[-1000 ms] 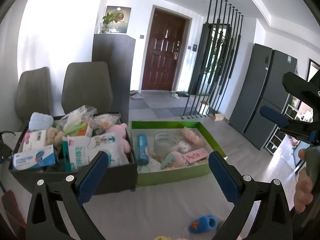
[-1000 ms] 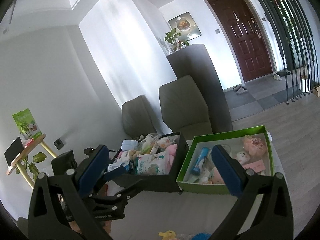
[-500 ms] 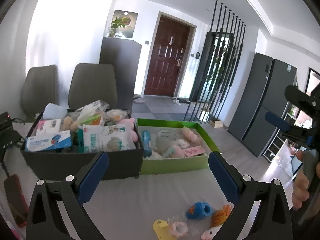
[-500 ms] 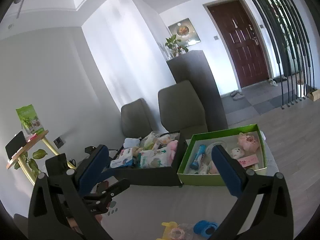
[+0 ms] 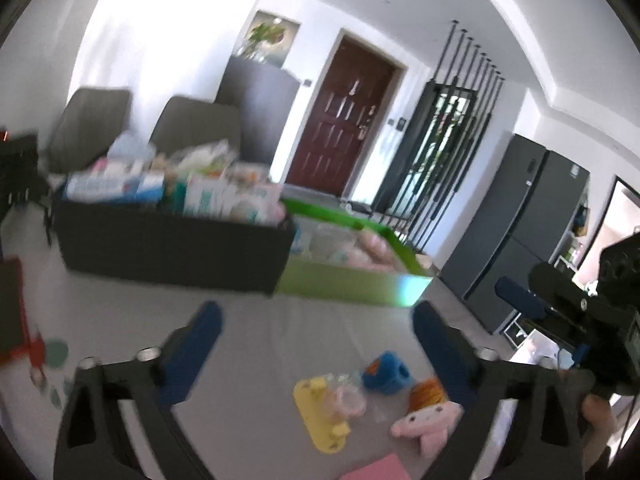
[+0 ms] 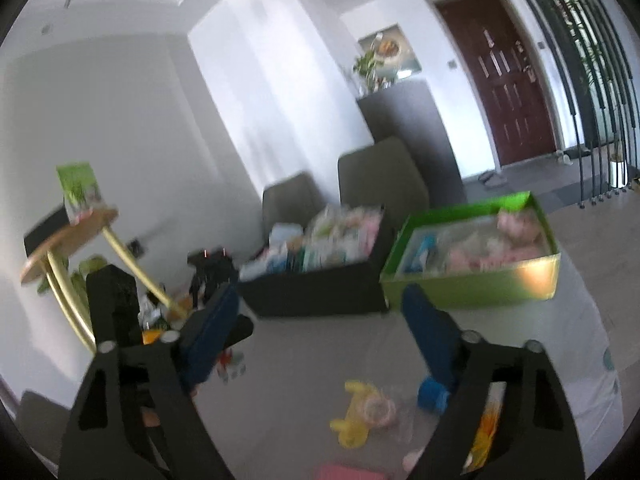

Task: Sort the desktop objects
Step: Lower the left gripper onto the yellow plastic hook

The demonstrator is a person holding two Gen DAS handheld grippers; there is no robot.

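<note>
Loose items lie on the grey table: a yellow card with a pink ring (image 5: 328,408), a blue round toy (image 5: 387,372), an orange ball (image 5: 428,394), a pink plush doll (image 5: 428,426) and a pink pad (image 5: 380,470). The yellow card (image 6: 362,412) and blue toy (image 6: 432,394) also show in the right wrist view. My left gripper (image 5: 316,344) is open and empty above them. My right gripper (image 6: 320,324) is open and empty; it shows at the right edge of the left wrist view (image 5: 568,304).
A black box (image 5: 172,248) full of packets and a green box (image 5: 352,280) with soft toys stand at the table's back. Both boxes show in the right wrist view, black (image 6: 316,292) and green (image 6: 472,280). A round wooden side table (image 6: 68,236) and chairs (image 5: 196,128) stand beyond.
Both grippers have pulled back and tilted down, so the loose items at the table's front have come into view. Both stay open and empty.
</note>
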